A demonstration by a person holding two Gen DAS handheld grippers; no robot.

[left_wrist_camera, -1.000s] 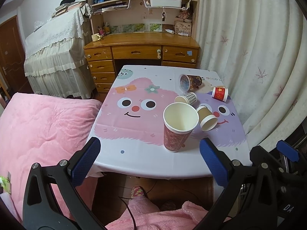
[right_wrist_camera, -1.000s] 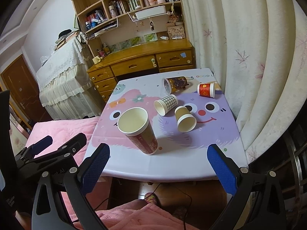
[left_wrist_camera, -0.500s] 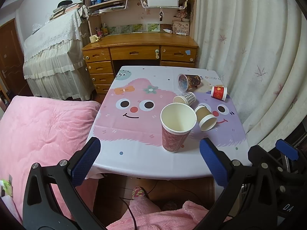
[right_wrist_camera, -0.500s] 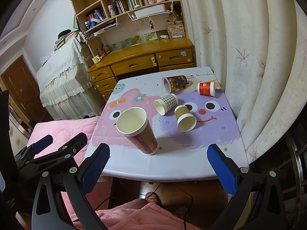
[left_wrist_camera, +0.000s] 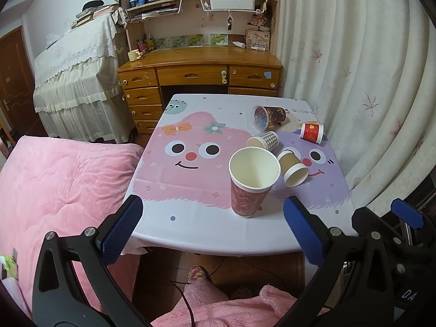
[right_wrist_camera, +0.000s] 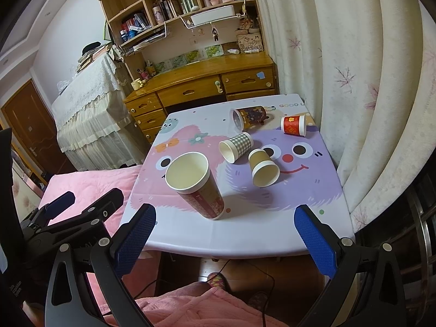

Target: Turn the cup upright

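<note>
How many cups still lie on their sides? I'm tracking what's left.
4: dark cup farthest back, red cup by the curtain, checked cup and tan cup mid-table. None looks hidden.

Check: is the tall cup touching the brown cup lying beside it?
Apart. The right wrist view shows a strip of tablecloth between the tall cup and the brown cup; the left wrist view overlaps them.
</note>
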